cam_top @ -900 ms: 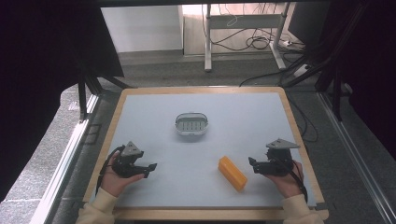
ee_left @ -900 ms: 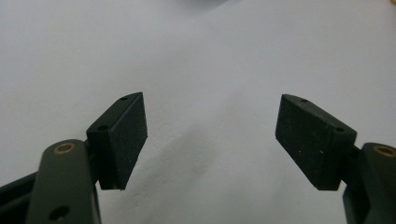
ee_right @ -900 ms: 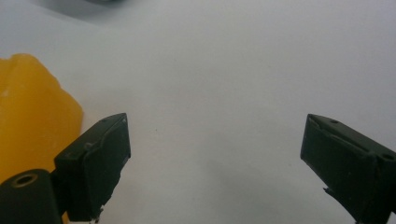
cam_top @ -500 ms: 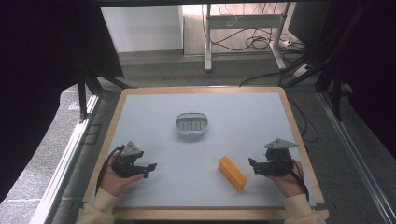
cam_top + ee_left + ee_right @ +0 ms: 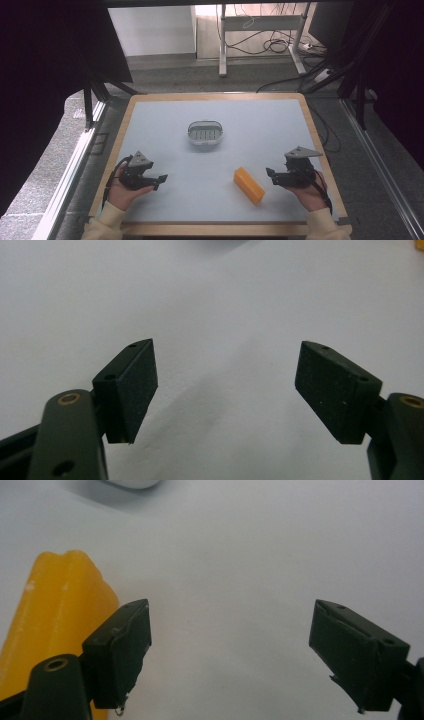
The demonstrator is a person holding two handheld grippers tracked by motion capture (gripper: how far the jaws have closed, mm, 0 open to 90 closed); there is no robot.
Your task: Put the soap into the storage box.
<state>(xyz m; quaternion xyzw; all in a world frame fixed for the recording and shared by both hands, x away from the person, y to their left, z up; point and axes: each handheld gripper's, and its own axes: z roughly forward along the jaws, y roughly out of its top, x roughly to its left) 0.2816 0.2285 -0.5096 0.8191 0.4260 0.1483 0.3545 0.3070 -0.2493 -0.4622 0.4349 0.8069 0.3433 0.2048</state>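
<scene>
Nothing looks begun: both the left gripper (image 5: 159, 179) and right gripper (image 5: 270, 174) hover wide-fingered and empty over the pale wood-framed surface (image 5: 165, 125), the orange rectangular block (image 5: 249, 185) near-right, the small oval white slotted dish (image 5: 205, 133) mid-surface.
</scene>
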